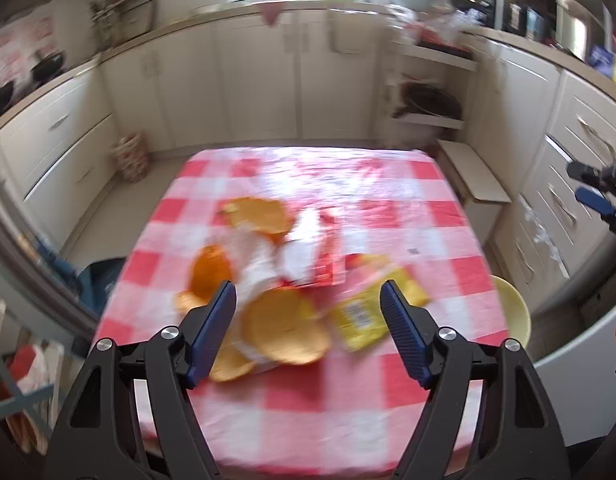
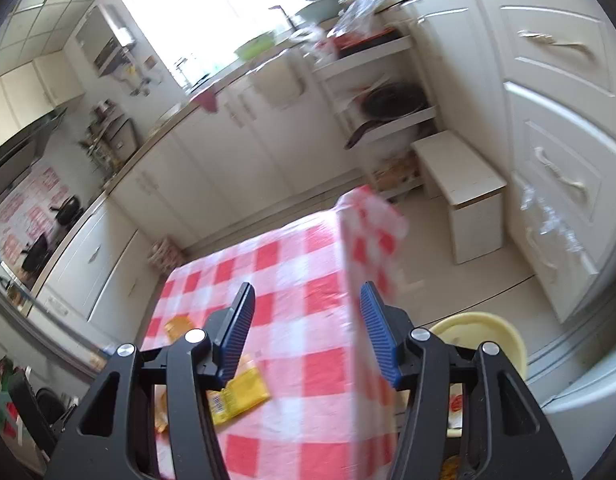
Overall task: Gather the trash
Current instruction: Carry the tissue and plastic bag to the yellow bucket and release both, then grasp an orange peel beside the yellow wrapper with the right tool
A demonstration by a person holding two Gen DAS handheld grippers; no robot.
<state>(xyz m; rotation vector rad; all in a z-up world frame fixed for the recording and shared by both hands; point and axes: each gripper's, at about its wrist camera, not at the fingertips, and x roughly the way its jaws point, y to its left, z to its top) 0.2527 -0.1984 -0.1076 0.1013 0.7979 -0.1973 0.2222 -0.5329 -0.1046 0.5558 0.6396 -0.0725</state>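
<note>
My left claw (image 1: 308, 312) hangs wide open and empty above the trash pile (image 1: 280, 280) – blurred orange peels, a white-and-red wrapper and one yellow packet (image 1: 364, 316). My right claw (image 2: 304, 332) gapes empty too. One yellow bin (image 2: 482, 332) stands beside the checkered table (image 2: 304, 264); white kitchen cabinets (image 1: 228, 80) surround us.

Red-and-white checked tablecloth (image 1: 388, 420), orange peels (image 1: 286, 330), yellow wrapper (image 1: 362, 320), red-and-white packet (image 1: 312, 256), pale yellow bin (image 2: 484, 334), cream cabinets (image 1: 260, 80), blue gripper pads (image 1: 212, 336)
</note>
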